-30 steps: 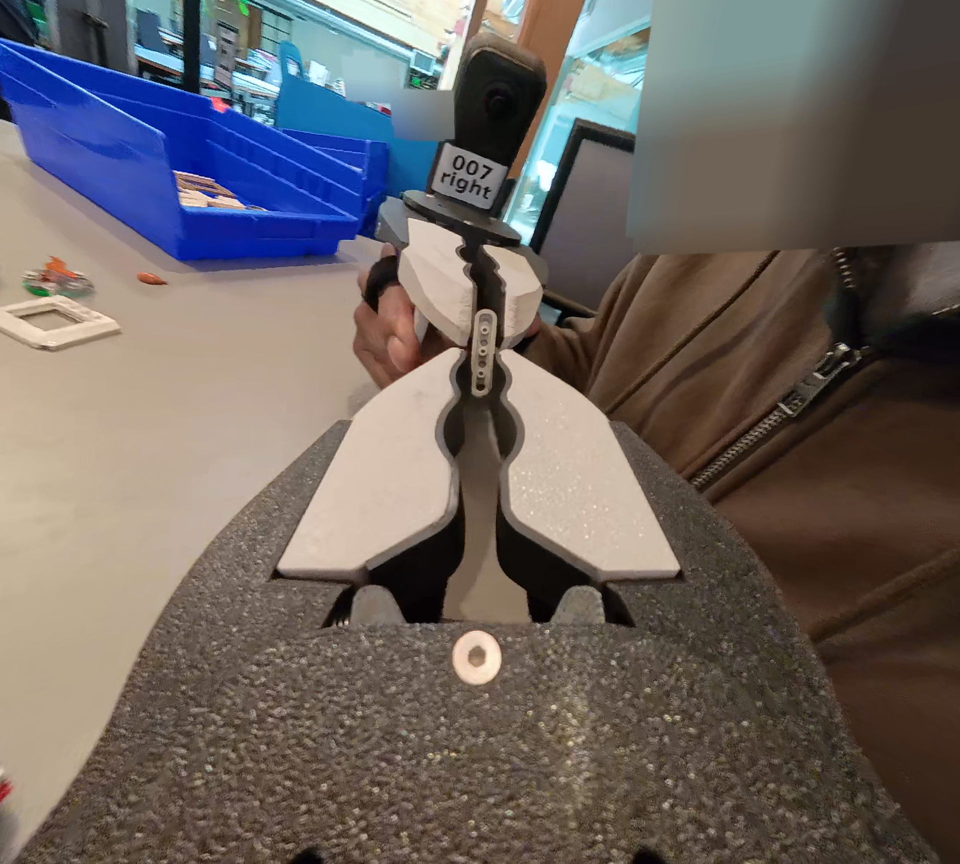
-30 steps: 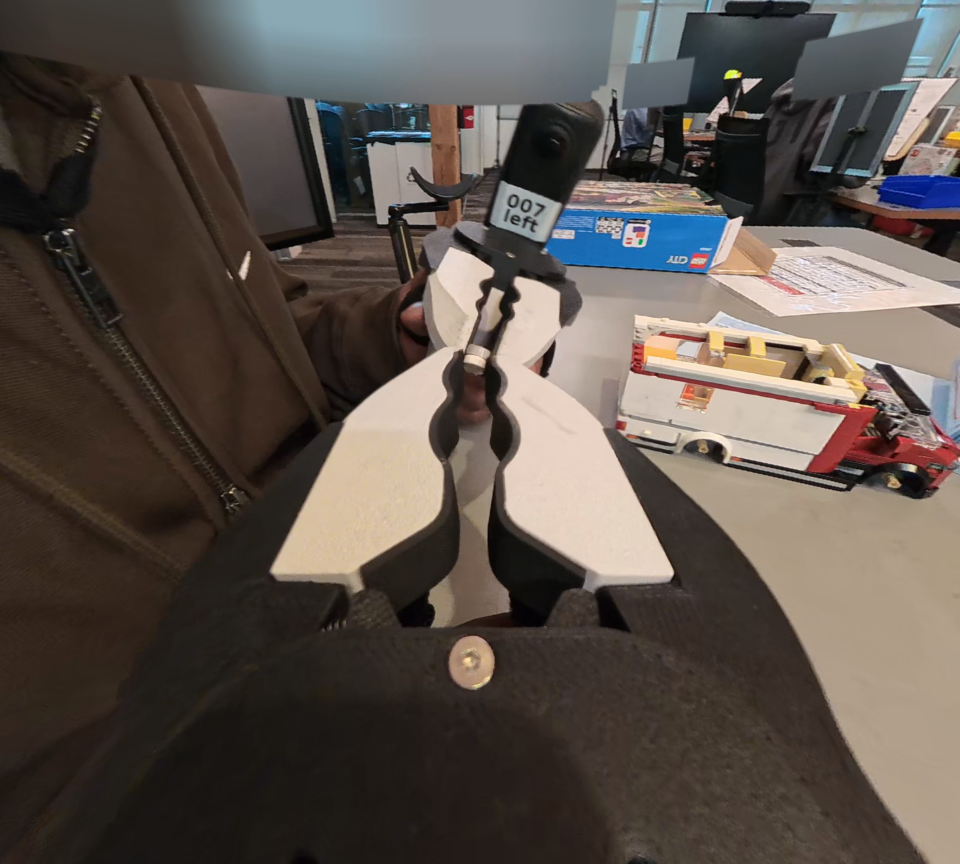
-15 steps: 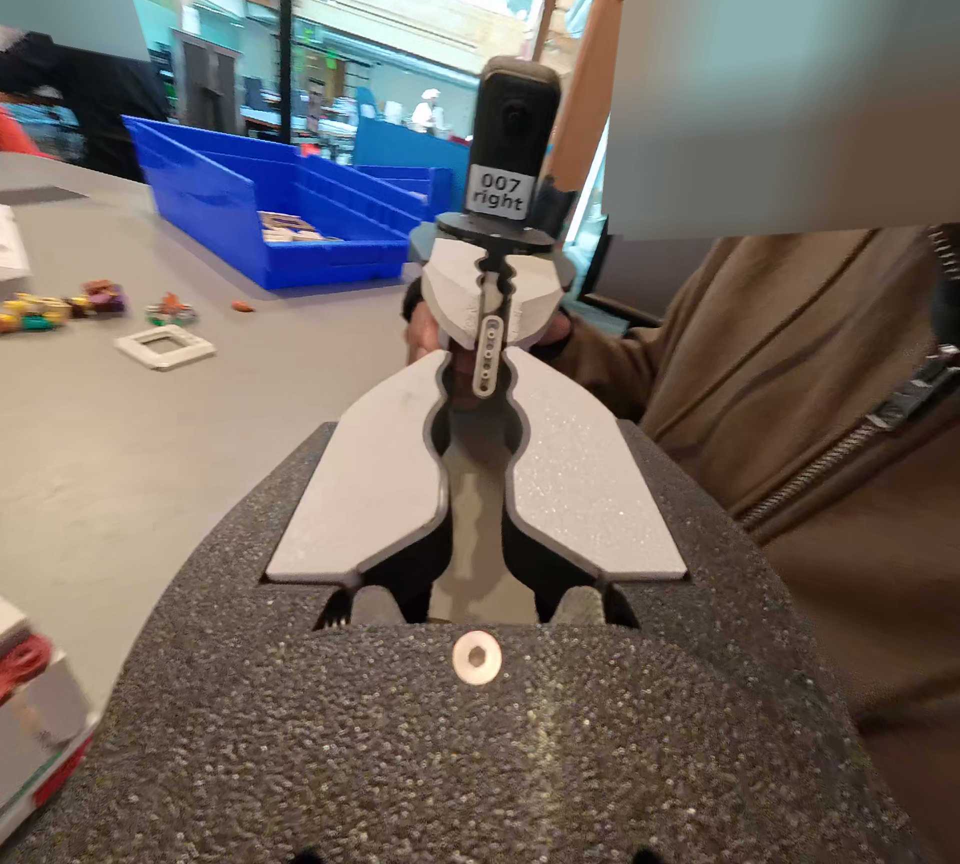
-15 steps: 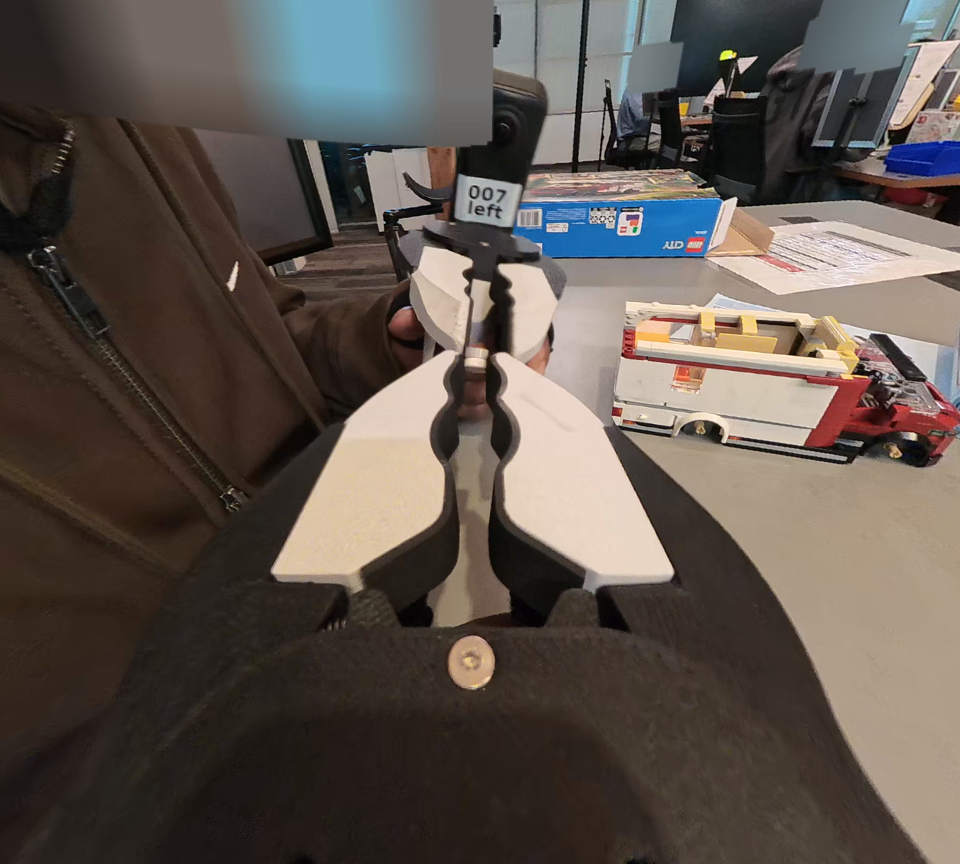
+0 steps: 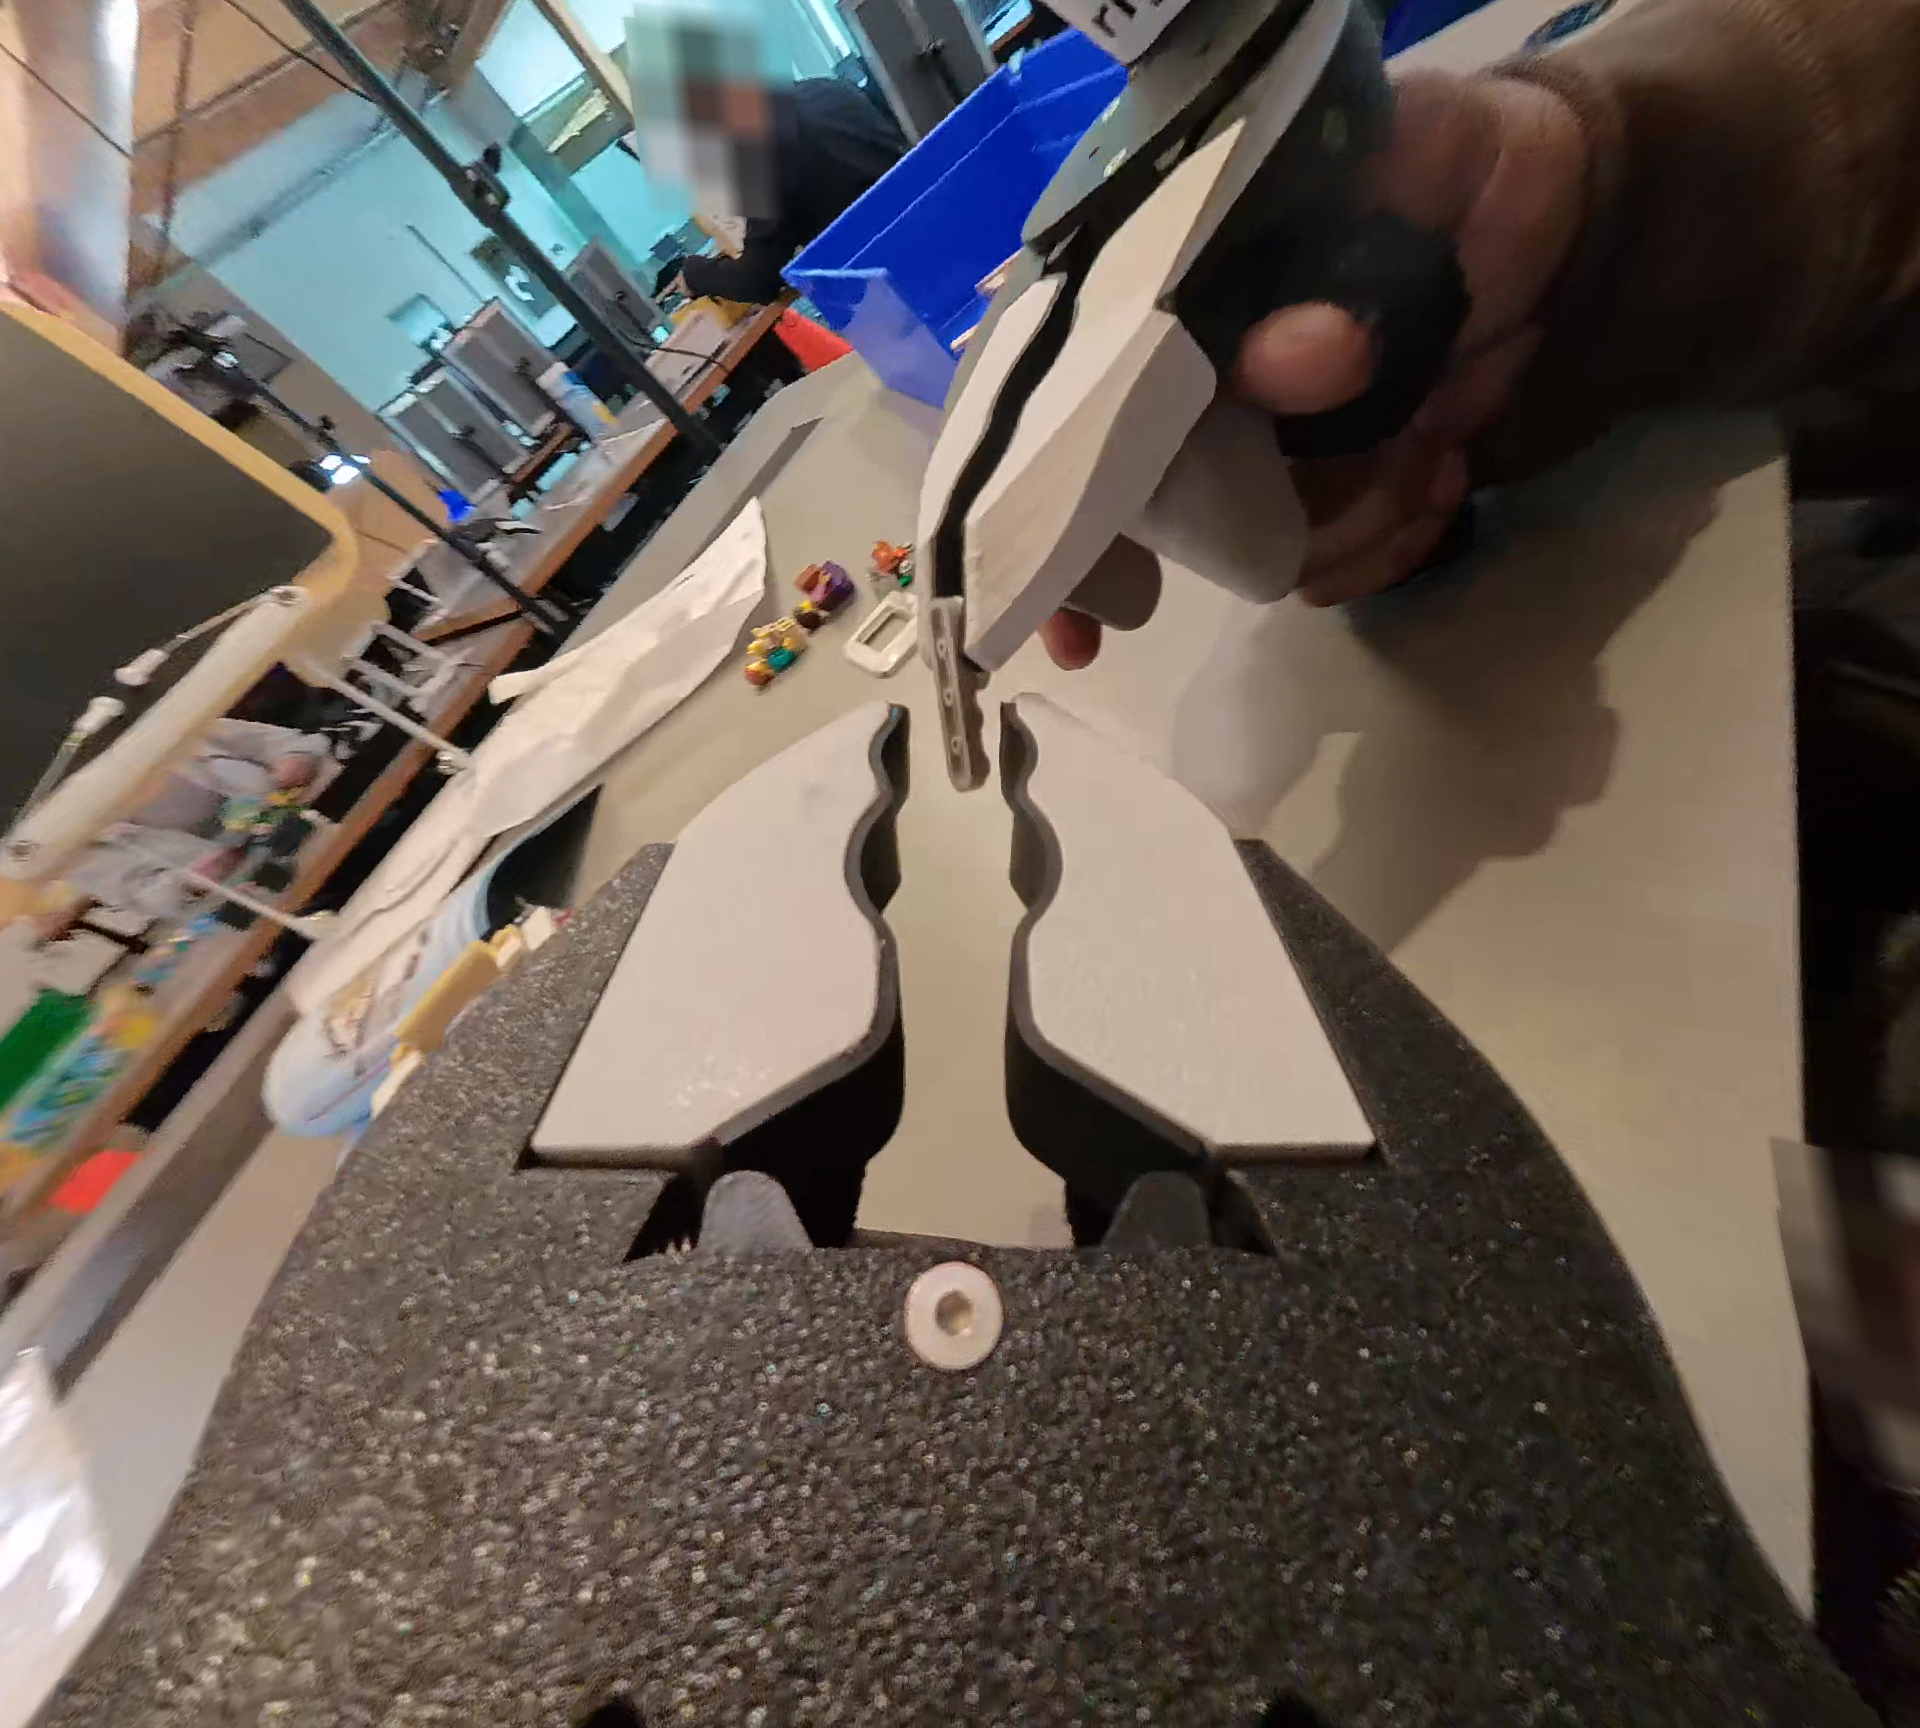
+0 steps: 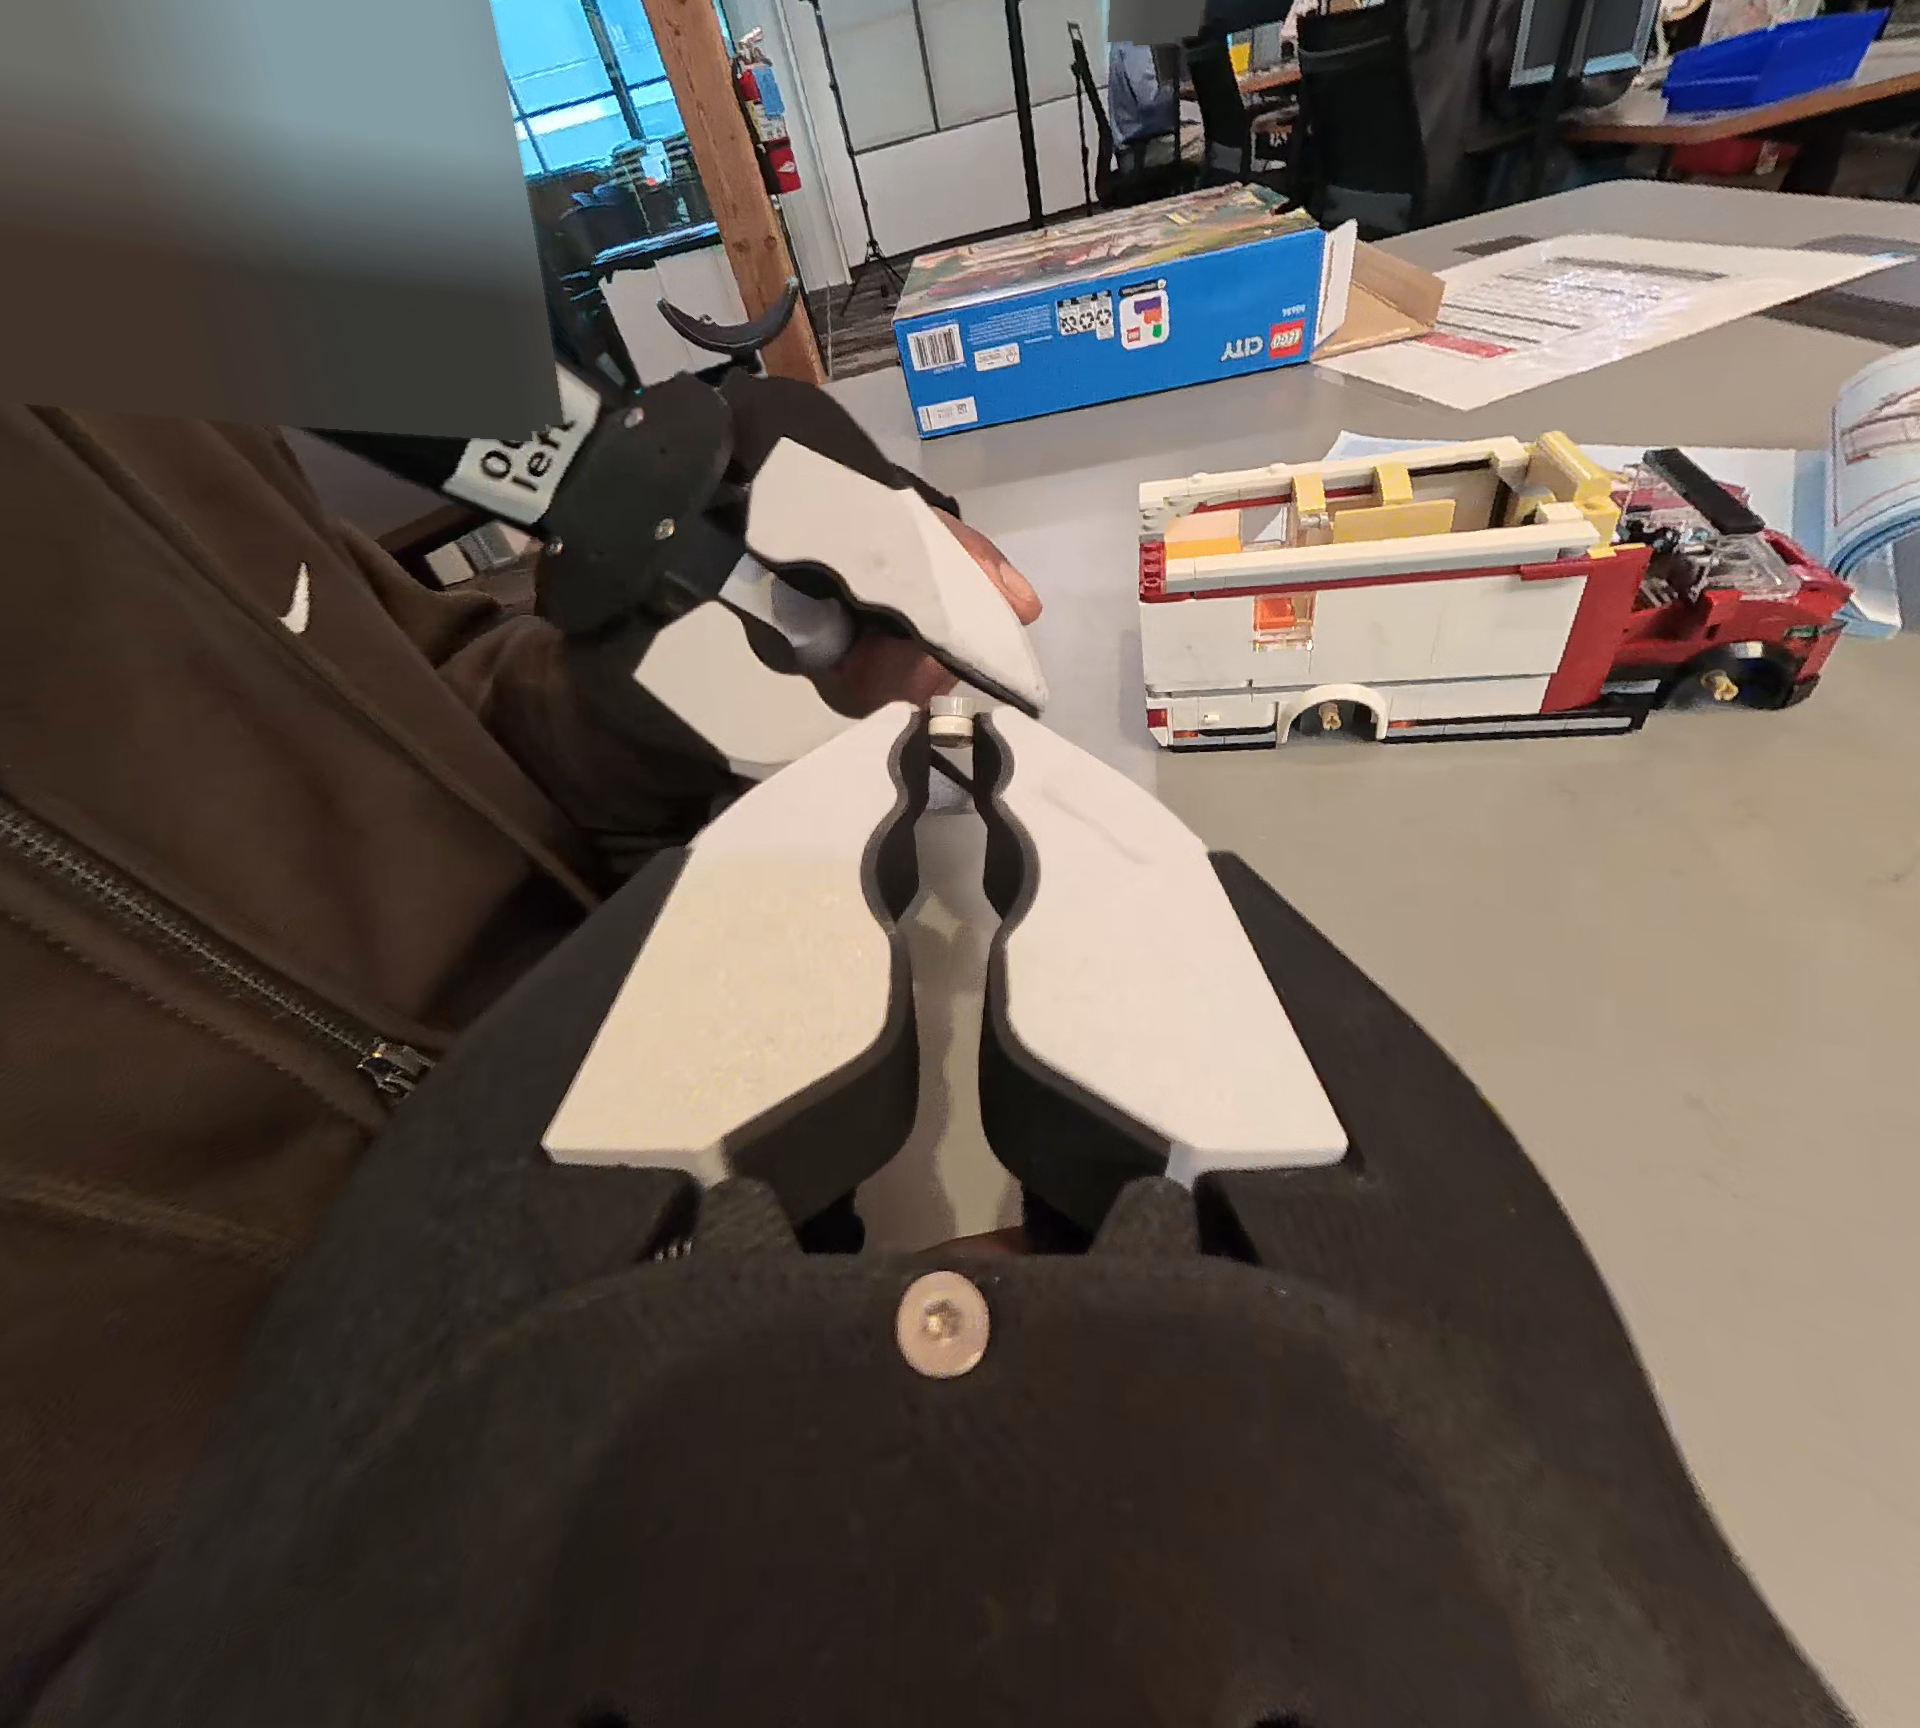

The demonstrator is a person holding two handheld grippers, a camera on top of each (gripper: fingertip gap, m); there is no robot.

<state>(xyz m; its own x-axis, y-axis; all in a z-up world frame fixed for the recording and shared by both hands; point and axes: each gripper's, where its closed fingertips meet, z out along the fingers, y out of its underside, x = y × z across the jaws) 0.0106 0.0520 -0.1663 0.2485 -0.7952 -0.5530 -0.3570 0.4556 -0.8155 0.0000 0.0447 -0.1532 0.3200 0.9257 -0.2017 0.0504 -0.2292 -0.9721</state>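
In the left wrist view my left gripper (image 5: 951, 736) is open. A thin grey beam with holes (image 5: 953, 686) hangs between its fingertips, with a gap on each side. My right gripper (image 5: 958, 613) comes in from the upper right, held by a hand, and is shut on the beam's upper end. In the right wrist view my right gripper (image 6: 951, 720) pinches the small grey piece (image 6: 951, 731) at its fingertips. The left gripper (image 6: 935, 704) lies tilted just beyond it, above the grey table (image 6: 1455, 951).
A white and red toy brick truck (image 6: 1455, 608), a blue box (image 6: 1101, 328), papers (image 6: 1621, 296) and an open booklet (image 6: 1870, 494) lie to the right. A blue bin (image 5: 935, 224), small coloured brick figures (image 5: 800, 629) and a white frame piece (image 5: 883, 639) lie beyond the left gripper. My two grippers' fingertips are within a few centimetres of each other.
My left gripper let go of the grey beam and its jaws opened. The right gripper kept hold of it. Both grippers have tilted, and the left view has swung to the left.
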